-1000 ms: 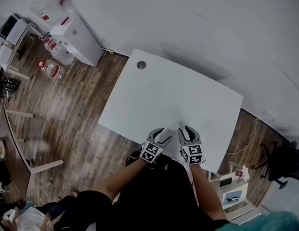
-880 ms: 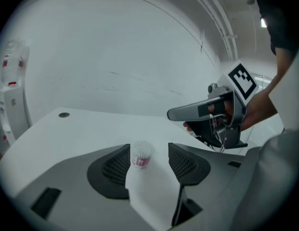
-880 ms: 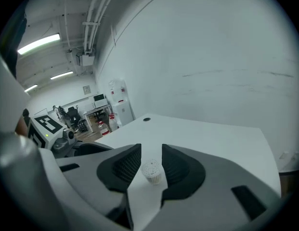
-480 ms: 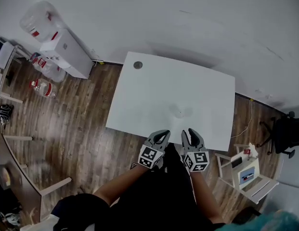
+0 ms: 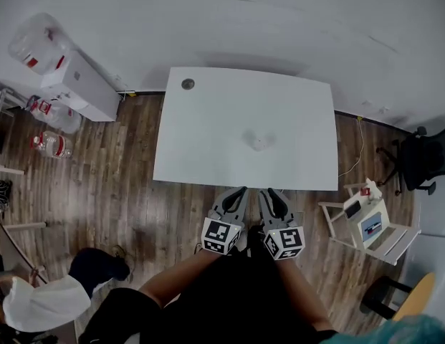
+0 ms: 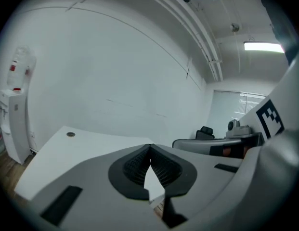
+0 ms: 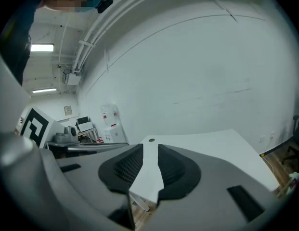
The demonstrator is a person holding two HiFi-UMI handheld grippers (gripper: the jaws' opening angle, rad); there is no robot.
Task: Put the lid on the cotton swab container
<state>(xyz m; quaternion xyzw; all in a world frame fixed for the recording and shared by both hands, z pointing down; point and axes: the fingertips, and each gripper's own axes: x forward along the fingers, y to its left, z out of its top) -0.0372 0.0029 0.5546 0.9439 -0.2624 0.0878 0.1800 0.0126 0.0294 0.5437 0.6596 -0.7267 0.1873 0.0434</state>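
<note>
A small pale cotton swab container point(image 5: 259, 142) stands alone near the middle of the white table point(image 5: 208, 156). It is too small to tell whether its lid is on. Both grippers are held side by side off the table, in front of its near edge and well short of the container. My left gripper point(image 5: 238, 191) point(image 6: 149, 149) is shut with nothing between its pads. The jaws of my right gripper point(image 5: 268, 193) point(image 7: 150, 150) are closing, with a gap still between them and nothing in it. Neither gripper view shows the container.
A round grommet point(image 5: 188, 84) sits at the table's far left corner. A water dispenser point(image 5: 79, 84) and water bottles point(image 5: 50, 142) stand at the left. A white chair point(image 5: 365, 224) and a black office chair point(image 5: 423, 156) are at the right. Someone in white point(image 5: 36, 303) crouches at the bottom left.
Both grippers have drawn back from either side of the container to in front of the table's near edge. The left jaws have shut. The view now takes in the whole table.
</note>
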